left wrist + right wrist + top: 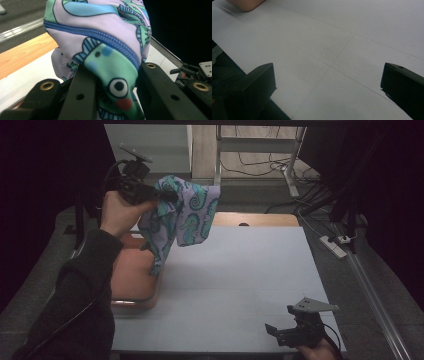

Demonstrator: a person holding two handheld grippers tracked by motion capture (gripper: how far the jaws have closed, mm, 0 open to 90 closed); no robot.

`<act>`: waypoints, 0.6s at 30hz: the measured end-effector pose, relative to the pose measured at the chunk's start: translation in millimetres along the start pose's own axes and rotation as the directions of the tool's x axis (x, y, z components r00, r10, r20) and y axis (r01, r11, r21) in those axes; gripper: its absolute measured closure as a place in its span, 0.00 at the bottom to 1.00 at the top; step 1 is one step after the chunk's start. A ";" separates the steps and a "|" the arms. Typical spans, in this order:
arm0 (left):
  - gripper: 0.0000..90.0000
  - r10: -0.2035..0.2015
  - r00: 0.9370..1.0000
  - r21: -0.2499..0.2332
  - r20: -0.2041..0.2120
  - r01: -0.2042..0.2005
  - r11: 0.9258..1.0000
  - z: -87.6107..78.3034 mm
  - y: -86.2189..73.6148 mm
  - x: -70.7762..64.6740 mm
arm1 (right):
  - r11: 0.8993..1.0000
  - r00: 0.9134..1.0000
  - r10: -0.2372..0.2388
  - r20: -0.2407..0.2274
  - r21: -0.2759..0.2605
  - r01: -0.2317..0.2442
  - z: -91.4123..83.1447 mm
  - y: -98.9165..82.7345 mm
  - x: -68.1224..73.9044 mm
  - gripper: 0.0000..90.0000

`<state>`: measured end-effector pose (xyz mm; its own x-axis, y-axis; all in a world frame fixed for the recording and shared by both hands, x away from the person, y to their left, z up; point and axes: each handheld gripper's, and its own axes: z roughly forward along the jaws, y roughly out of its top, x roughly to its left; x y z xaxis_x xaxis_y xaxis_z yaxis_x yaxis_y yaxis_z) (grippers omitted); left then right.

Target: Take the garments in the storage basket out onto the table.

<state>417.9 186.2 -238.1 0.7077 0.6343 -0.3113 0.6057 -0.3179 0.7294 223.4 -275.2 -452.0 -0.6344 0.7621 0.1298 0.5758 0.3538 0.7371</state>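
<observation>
Seahorse-print garment lifted over the worktop.
The left gripper (167, 196) is clamped on the lilac seahorse-print garment (187, 212), hanging above a pink tub (131, 280); the right gripper (282, 332) rests with jaws apart on the white worktop (240, 270).

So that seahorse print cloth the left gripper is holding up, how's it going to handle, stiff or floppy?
Probably floppy: the cloth hangs in loose folds from the left gripper and bunches between its jaws. Likely light, since one pinch holds it above the pink tub. Its smooth stretchy-looking weave might slip.
</observation>
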 end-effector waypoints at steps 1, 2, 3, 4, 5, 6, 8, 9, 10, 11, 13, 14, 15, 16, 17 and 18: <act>0.84 0.005 1.000 0.001 0.006 -0.005 1.000 1.9 2.2 -2.4 | 1.000 1.000 0.000 0.000 0.000 0.000 0.0 0.0 0.0 0.00; 0.84 0.010 1.000 0.002 0.011 -0.010 1.000 3.8 4.1 -4.7 | 1.000 1.000 0.002 -0.001 0.000 -0.002 -0.1 0.0 0.0 0.00; 0.84 0.013 1.000 0.000 0.018 -0.013 1.000 5.9 5.9 -7.2 | 1.000 1.000 0.002 -0.001 0.000 -0.002 -0.1 0.0 0.0 0.00; 0.84 0.018 1.000 0.000 0.024 -0.018 1.000 8.2 7.6 -9.4 | 1.000 1.000 0.001 -0.001 0.000 -0.001 -0.2 0.0 0.1 0.00; 0.84 0.021 0.999 0.002 0.028 -0.021 1.000 9.8 8.8 -11.2 | 1.000 1.000 0.001 0.000 0.000 -0.001 -0.2 0.0 0.1 0.00; 0.84 0.027 0.999 0.002 0.037 -0.027 1.000 12.7 10.5 -14.0 | 1.000 1.000 0.001 0.000 0.000 -0.001 -0.2 0.0 0.1 0.00; 0.84 0.036 0.998 0.003 0.053 -0.036 0.999 17.7 12.8 -18.1 | 1.000 1.000 0.001 0.000 -0.001 -0.001 -0.2 0.0 0.1 0.00; 0.84 0.039 0.998 0.004 0.057 -0.039 0.999 19.6 13.6 -19.7 | 1.000 1.000 0.001 0.000 -0.001 -0.001 -0.2 -0.1 0.0 0.00; 0.84 0.045 0.997 0.006 0.064 -0.045 0.999 22.8 14.8 -22.1 | 1.000 1.000 0.001 0.000 -0.001 -0.001 -0.3 -0.1 0.0 0.00; 0.84 0.047 0.996 0.004 0.069 -0.048 0.999 24.8 15.3 -23.5 | 1.000 1.000 0.002 -0.001 -0.001 -0.002 -0.3 -0.1 0.0 0.00; 0.84 0.056 0.995 0.006 0.081 -0.056 0.998 29.6 17.2 -27.5 | 1.000 1.000 0.003 -0.001 -0.002 -0.003 -0.4 -0.1 0.0 0.00; 0.84 0.059 0.994 0.005 0.087 -0.059 0.998 32.4 18.4 -30.1 | 1.000 1.000 0.004 -0.002 -0.002 -0.004 -0.5 -0.1 0.0 0.00; 0.84 0.061 0.994 0.005 0.092 -0.062 0.998 34.0 19.1 -31.5 | 1.000 1.000 0.004 -0.001 -0.002 -0.004 -0.5 -0.1 0.0 0.00; 0.84 0.068 0.993 0.008 0.094 -0.069 0.998 36.6 20.6 -34.1 | 1.000 1.000 0.003 -0.002 -0.002 -0.003 -0.5 -0.1 0.0 0.00; 0.84 0.072 0.993 0.009 0.093 -0.073 0.997 38.2 21.2 -35.8 | 1.000 1.000 0.003 -0.001 -0.002 -0.003 -0.5 -0.1 0.0 0.00; 0.84 0.079 0.993 0.013 0.093 -0.080 0.997 40.9 22.2 -38.2 | 1.000 1.000 0.003 -0.001 -0.002 -0.003 -0.5 -0.1 0.0 0.00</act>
<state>419.2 126.1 -235.0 0.7838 0.5392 -0.3082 0.5517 -0.3765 0.7443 223.1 -275.6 -451.8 -0.6334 0.7624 0.1326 0.5766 0.3507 0.7379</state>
